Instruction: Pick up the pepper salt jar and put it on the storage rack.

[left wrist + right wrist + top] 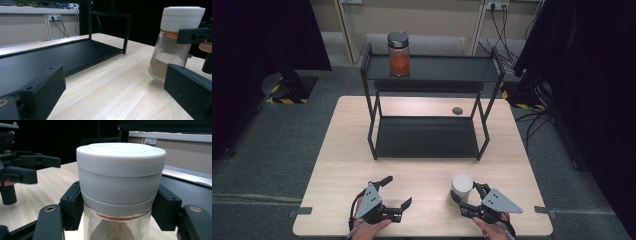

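Observation:
A glass jar (461, 186) with a white lid and brownish powder stands near the table's front right. My right gripper (466, 194) is shut on it, its pads (72, 205) pressing just under the lid of the jar (120, 177). In the left gripper view the jar (172, 50) leans a little, its base on the wood. My left gripper (398, 190) rests open at the front left, nothing between its jaws, which point toward the jar. A second jar (399, 55), with a metal lid and orange contents, stands on the top shelf of the black rack (437, 70).
The two-tier black rack takes the middle and back of the wooden table (342, 165); its lower shelf (427, 137) is bare. A small round grommet (457, 110) sits behind it. Dark curtains and cables surround the table.

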`<state>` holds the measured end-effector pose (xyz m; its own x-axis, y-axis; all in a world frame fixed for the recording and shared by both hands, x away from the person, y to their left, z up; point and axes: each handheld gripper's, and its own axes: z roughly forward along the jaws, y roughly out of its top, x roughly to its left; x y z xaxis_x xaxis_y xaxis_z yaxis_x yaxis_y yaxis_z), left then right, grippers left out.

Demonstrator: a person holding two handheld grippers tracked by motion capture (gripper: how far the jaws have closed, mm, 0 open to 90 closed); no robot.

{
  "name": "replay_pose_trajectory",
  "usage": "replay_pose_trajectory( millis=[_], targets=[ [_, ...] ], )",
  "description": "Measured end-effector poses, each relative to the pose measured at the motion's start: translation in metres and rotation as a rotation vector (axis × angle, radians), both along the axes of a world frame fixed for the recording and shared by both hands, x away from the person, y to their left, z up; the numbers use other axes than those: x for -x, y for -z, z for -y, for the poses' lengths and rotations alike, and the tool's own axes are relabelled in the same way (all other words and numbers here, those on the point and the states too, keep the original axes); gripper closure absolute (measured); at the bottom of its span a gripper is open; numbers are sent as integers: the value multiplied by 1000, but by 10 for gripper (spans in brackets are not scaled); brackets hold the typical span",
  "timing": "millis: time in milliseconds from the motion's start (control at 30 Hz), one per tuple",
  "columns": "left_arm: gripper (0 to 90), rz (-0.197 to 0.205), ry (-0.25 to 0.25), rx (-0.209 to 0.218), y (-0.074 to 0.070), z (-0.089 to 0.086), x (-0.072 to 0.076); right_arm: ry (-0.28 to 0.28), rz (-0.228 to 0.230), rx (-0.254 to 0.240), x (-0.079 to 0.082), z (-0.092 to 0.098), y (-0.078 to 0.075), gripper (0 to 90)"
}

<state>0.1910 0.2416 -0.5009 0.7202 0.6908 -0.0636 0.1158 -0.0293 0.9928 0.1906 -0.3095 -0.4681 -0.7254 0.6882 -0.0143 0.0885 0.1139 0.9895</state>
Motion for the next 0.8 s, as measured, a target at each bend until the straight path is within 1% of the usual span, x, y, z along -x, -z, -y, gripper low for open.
replay_pose_trajectory(
  millis=[100, 233, 433, 633, 800],
  targets=[
    [32, -4, 3, 8, 0, -1, 0, 4, -2, -9, -3, -1, -4, 354],
    [33, -10, 2, 11, 1, 0, -1, 6, 0, -6, -6, -2, -12, 353],
    [32, -11, 1, 8, 1, 0, -1, 11, -7, -13, -10, -2, -25, 353],
    [33, -18, -3, 7, 1, -1, -2, 15, -1, -13, -13, 0, -37, 353],
    [32, -20, -7, 6, 1, -1, -2, 8, -12, -8, -18, 0, -47, 353]
  ],
)
